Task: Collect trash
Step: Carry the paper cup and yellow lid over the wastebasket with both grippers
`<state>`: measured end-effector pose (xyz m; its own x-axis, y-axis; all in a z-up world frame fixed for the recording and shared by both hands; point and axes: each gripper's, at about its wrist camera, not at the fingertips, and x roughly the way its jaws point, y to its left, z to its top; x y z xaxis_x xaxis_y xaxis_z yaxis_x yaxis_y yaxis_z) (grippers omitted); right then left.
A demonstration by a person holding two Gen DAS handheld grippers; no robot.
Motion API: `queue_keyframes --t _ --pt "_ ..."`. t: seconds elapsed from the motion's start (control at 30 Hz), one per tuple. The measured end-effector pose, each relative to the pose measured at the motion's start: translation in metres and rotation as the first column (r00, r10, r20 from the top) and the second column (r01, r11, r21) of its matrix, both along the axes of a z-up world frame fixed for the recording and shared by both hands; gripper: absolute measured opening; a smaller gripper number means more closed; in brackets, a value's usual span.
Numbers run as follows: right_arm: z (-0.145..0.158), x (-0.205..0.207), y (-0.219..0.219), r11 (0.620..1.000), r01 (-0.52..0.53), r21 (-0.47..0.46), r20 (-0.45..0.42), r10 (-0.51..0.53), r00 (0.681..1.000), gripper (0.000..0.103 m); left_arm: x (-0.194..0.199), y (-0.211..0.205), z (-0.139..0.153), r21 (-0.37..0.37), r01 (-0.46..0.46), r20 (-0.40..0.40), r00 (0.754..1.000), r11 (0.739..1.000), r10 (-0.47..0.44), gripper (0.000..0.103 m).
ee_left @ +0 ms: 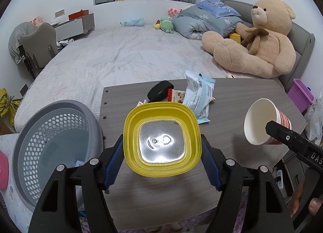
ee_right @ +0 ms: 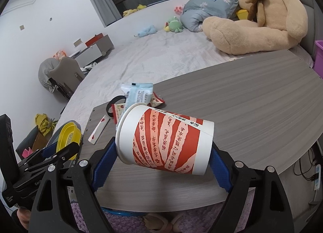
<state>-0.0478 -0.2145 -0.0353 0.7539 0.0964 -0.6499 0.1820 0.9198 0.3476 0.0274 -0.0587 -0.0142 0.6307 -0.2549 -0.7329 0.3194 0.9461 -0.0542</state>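
My left gripper (ee_left: 162,156) is shut on a yellow container with a foil end (ee_left: 162,139) and holds it above the grey wooden table (ee_left: 242,99). It also shows in the right wrist view (ee_right: 67,136). My right gripper (ee_right: 163,156) is shut on a red and white paper cup (ee_right: 167,140), tilted on its side above the table (ee_right: 252,99); the cup also shows in the left wrist view (ee_left: 262,122). A light blue snack bag (ee_left: 198,95), red and white wrappers (ee_left: 175,95) and a black tape roll (ee_left: 159,90) lie on the table's far side.
A grey perforated basket (ee_left: 50,144) stands left of the table, with a scrap inside. Behind the table is a bed (ee_left: 121,55) with a big teddy bear (ee_left: 258,37), a folded quilt and small plush toys. A purple box (ee_left: 300,93) sits at the right.
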Motion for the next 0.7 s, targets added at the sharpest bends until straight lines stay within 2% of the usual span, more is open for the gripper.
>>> queue_keyframes --t 0.7 --pt "0.033 0.031 0.077 0.988 -0.140 -0.071 0.042 0.144 0.989 0.083 -0.002 0.083 0.029 -0.064 -0.102 0.071 0.992 0.993 0.106 0.068"
